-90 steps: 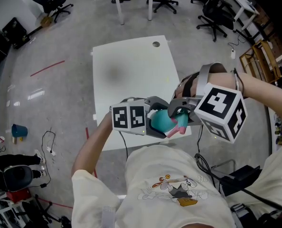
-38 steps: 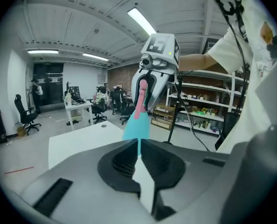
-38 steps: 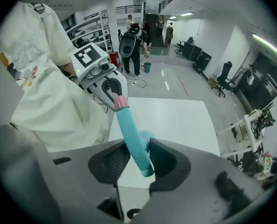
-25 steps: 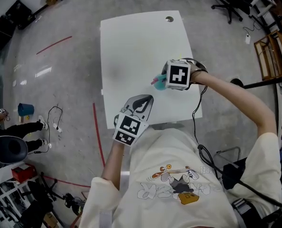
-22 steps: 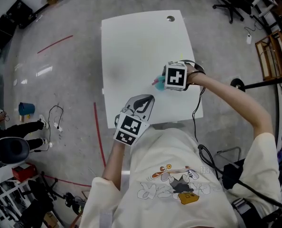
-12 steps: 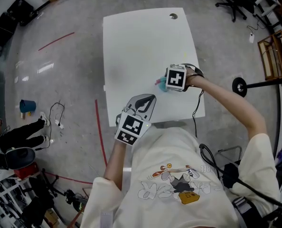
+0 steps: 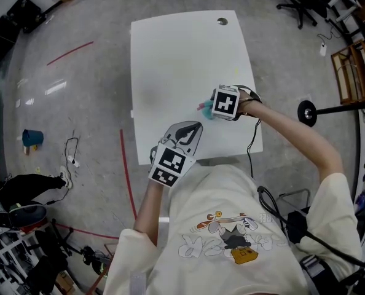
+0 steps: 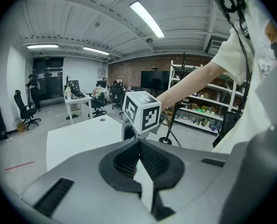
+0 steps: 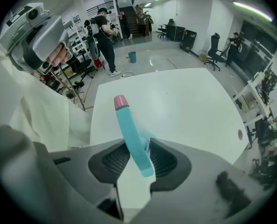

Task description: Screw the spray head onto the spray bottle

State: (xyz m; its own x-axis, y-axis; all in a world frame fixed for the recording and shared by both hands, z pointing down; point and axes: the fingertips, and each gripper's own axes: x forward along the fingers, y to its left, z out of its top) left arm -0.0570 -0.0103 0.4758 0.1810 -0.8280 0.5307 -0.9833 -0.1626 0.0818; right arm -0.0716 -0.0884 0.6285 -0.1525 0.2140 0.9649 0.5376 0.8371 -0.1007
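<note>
- While my right gripper (image 9: pixel 139 160) clamps the teal spray head (image 9: pixel 129 125), its pink tip pokes out beyond the jaws.
- Left gripper (image 8: pixel 139 158) closed, empty.
- White table (image 7: pixel 170 60) beneath; grey floor (image 7: pixel 78 103) around.

**A:** How much of the teal plastic spray bottle (image 7: pixel 205 108) shows in the head view?

**B:** Only a teal-and-pink sliver. The right tool (image 7: pixel 222 104) covers the rest.

**A:** And in the right gripper view?

**B:** Just the teal spray head with its pink tip (image 9: pixel 128 129). The body is hidden below the tool's jaws, so I can't tell whether its base touches the white surface (image 7: pixel 170 60).
</note>
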